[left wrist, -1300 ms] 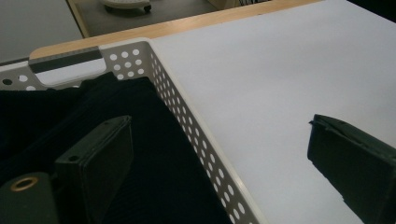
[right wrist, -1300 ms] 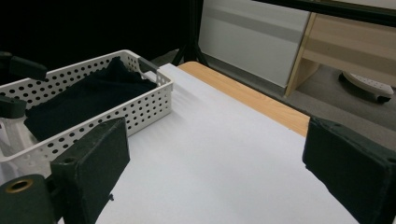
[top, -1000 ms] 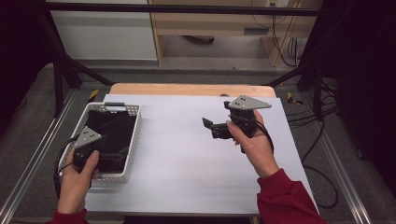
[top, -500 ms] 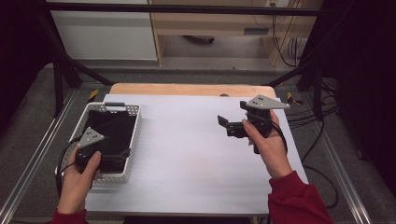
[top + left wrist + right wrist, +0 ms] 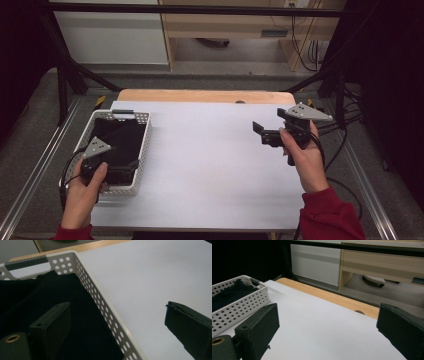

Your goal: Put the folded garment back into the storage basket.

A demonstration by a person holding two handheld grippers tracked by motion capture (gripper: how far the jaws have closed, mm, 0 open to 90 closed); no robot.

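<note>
A white perforated basket [image 5: 145, 131] stands at the table's left and holds a folded black cloth [image 5: 118, 137]. My left gripper [image 5: 126, 167] hovers open over the basket's near right corner. In the left gripper view, one jaw of the left gripper [image 5: 117, 306] is above the black cloth [image 5: 37, 297] and the other above the white tabletop, with the basket wall [image 5: 100, 300] between them. My right gripper [image 5: 261, 134] is held open above the table's right side, pointing left. The right gripper [image 5: 328, 307] has nothing between its jaws, and the basket [image 5: 242, 305] lies far to its left.
The white table surface [image 5: 200, 160] has a wooden strip [image 5: 200, 95] along its far edge. Black cables [image 5: 345, 135] trail off the right side. Metal frame bars [image 5: 65, 85] stand behind the table, with light cabinets beyond.
My right gripper has moved to the right, away from the table's middle. The left gripper stays over the basket almost unmoved.
</note>
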